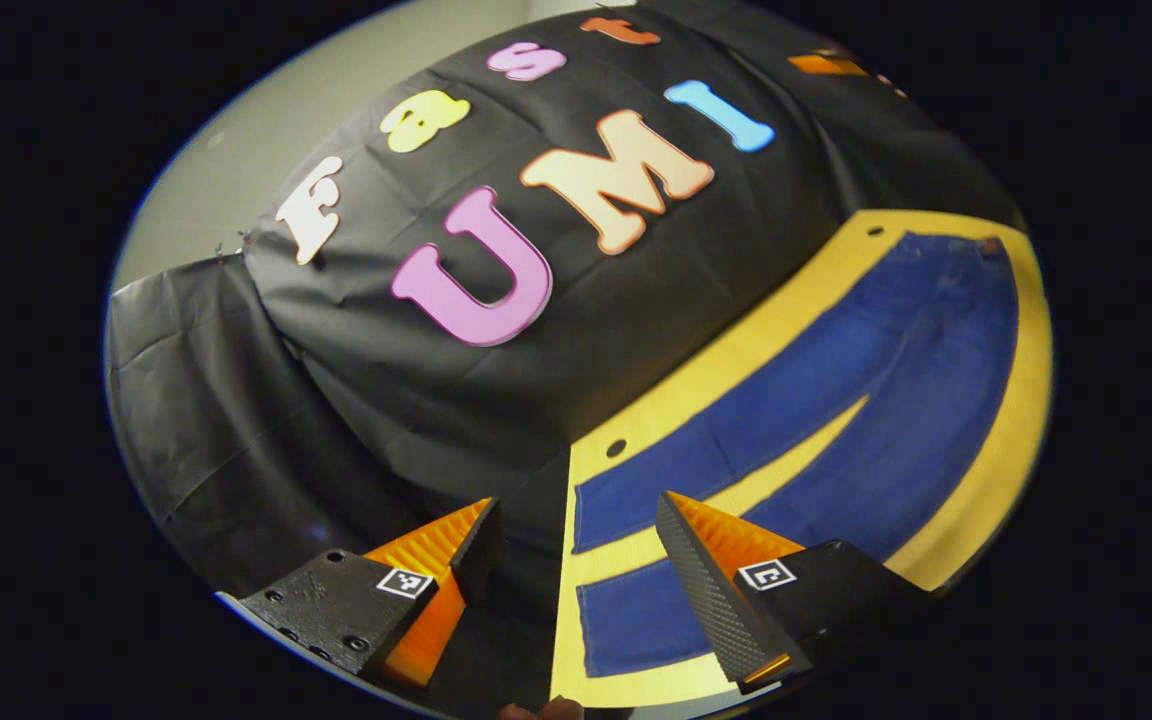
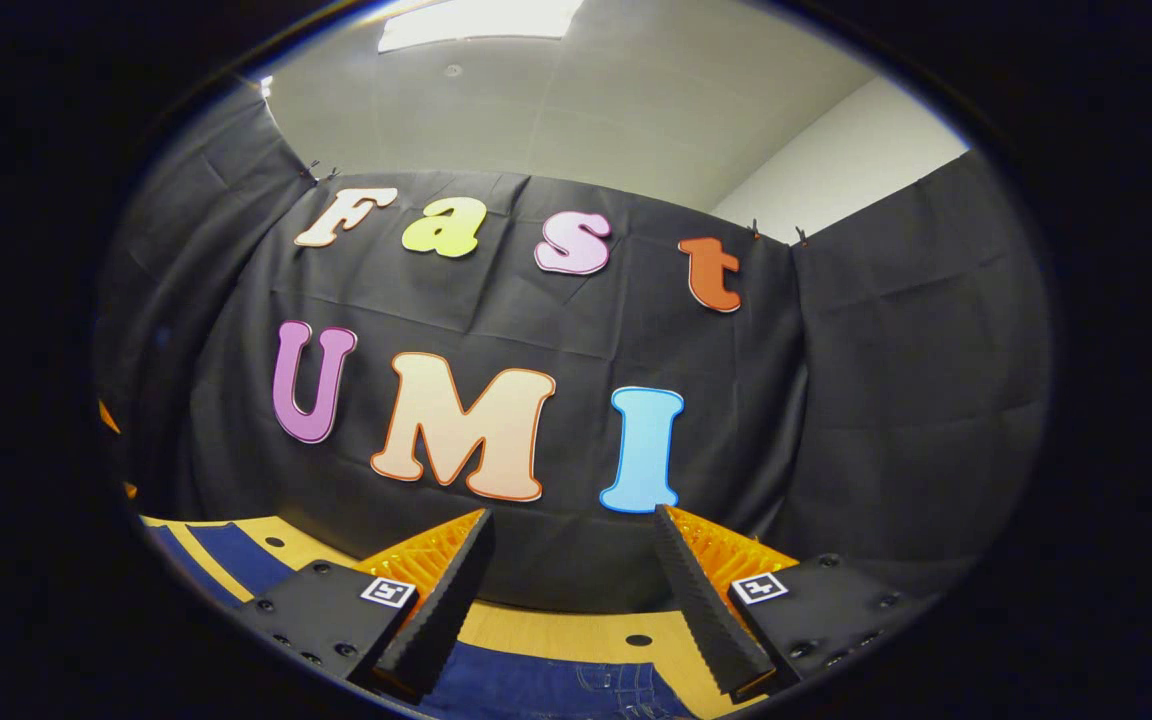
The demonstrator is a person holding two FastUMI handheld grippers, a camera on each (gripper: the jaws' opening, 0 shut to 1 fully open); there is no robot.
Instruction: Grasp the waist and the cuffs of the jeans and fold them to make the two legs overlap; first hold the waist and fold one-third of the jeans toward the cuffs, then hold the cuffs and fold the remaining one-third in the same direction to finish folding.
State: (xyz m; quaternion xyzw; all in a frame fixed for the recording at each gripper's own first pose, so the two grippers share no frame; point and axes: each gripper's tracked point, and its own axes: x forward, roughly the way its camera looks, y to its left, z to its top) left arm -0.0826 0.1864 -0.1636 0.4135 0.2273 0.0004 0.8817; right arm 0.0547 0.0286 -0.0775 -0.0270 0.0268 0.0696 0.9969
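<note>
Blue jeans [image 1: 836, 400] lie flat on a yellow wooden table [image 1: 996, 470], both legs spread apart with a wedge of table between them. The cuffs are nearest in the left gripper view and the waist lies far off at the upper right. My left gripper [image 1: 576, 520] hovers open above the cuff end near the table's edge, holding nothing. In the right gripper view the waist end of the jeans [image 2: 556, 690] shows at the bottom, just under my right gripper [image 2: 571, 530], which is open and holds nothing.
Black cloth walls close in the booth behind the table [image 2: 536, 625]. Small round holes [image 1: 616, 448] dot the tabletop near its back edge. A pale ceiling with a light panel [image 2: 476, 20] shows above the cloth.
</note>
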